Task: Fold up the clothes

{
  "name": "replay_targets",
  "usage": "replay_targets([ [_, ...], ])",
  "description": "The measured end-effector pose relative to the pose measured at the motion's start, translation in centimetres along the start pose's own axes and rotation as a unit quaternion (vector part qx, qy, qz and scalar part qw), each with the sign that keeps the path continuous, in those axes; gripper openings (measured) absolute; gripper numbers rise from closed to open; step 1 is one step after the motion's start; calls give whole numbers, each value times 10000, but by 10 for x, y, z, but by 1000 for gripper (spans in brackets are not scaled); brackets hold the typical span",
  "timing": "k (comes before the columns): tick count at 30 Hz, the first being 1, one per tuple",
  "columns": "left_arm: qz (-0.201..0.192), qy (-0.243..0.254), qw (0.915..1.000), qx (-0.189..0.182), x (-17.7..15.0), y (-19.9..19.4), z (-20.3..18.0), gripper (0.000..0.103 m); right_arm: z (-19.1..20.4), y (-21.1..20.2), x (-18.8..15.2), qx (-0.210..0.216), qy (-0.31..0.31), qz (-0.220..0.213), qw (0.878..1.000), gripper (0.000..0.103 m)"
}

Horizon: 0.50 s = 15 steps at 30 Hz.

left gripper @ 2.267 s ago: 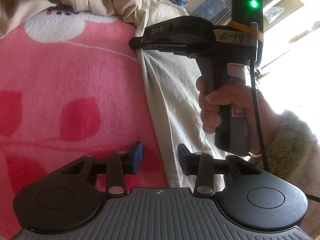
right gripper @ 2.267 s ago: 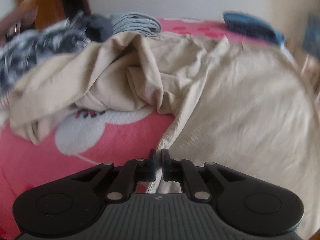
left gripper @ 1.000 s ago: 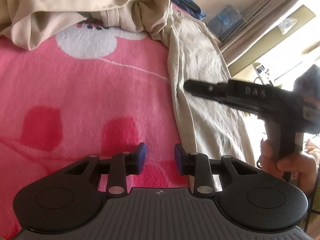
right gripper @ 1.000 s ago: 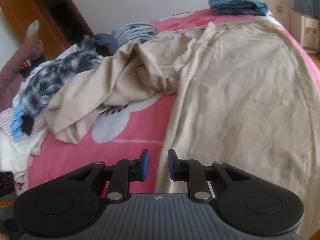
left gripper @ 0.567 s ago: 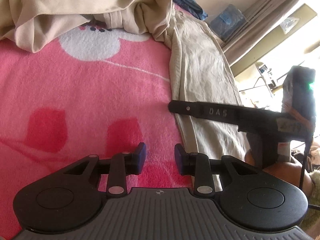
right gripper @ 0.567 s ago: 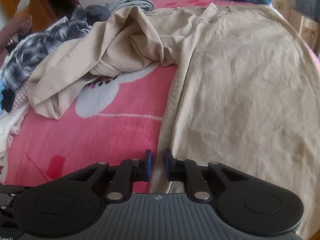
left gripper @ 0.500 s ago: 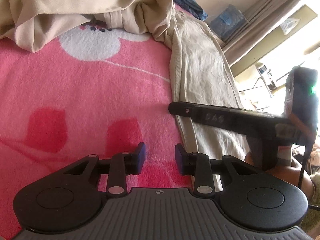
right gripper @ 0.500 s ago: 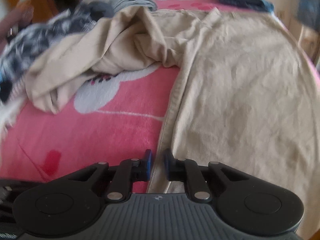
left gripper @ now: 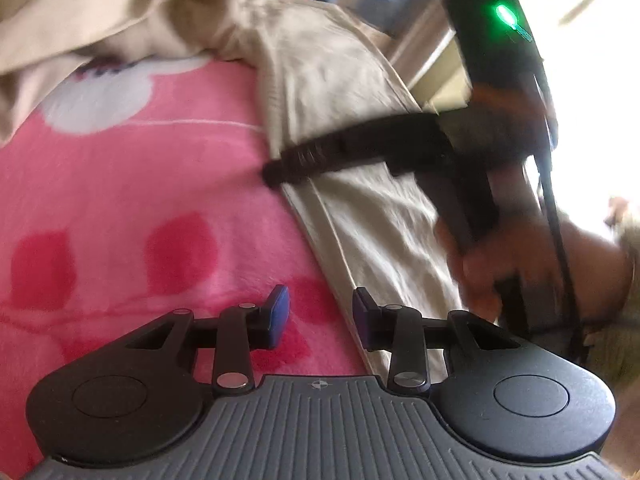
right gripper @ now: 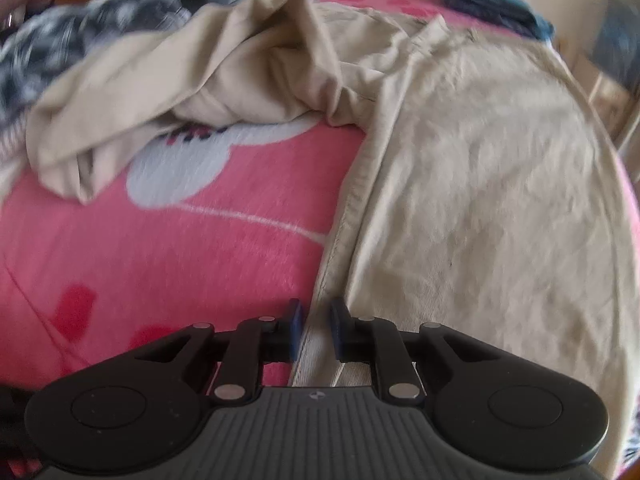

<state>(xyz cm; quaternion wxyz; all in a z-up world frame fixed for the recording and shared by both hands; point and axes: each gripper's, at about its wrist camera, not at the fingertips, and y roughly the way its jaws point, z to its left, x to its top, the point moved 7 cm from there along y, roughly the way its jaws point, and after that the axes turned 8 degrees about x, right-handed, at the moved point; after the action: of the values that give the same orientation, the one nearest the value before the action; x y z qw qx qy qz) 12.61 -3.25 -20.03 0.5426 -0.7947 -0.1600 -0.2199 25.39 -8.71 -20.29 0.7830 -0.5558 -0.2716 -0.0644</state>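
Your right gripper (right gripper: pixel 316 330): jaws just closing, narrow gap astride beige trousers (right gripper: pixel 480 184) seam edge. Your left gripper (left gripper: pixel 318 316): jaws apart above pink blanket (left gripper: pixel 140 200), nothing held.

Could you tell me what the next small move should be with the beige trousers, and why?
Probably finish closing the right gripper: its jaws have just been closing, and the seam edge of the beige trousers lies between them with gaps still showing. The left gripper is open over the pink blanket.

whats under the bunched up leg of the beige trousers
The bunched leg of the beige trousers lies on the pink blanket, over part of its white flower print. The rest of the print is hidden beneath the cloth.
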Motion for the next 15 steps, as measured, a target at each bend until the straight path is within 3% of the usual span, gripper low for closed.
replay_targets([
  [5,34,-6,9999,119,-3,5,0,34,-23,-6,1,811,1040,-181,9911,3],
  [7,81,-167,9998,30,-3,6,4,34,-25,-10,-1,876,1170,-260,9889,3],
  [10,128,-349,9993,-75,-3,8,7,34,-14,-19,-2,572,878,-333,9939,6],
  [11,132,-362,9992,-83,-3,8,7,34,-7,-21,-1,458,669,-378,9960,12],
  [13,124,-320,9994,-62,-4,7,6,34,3,-20,1,213,256,-392,9987,36],
  [15,98,-238,9997,-26,-6,5,4,34,12,-14,2,-22,-93,-351,9993,42],
])
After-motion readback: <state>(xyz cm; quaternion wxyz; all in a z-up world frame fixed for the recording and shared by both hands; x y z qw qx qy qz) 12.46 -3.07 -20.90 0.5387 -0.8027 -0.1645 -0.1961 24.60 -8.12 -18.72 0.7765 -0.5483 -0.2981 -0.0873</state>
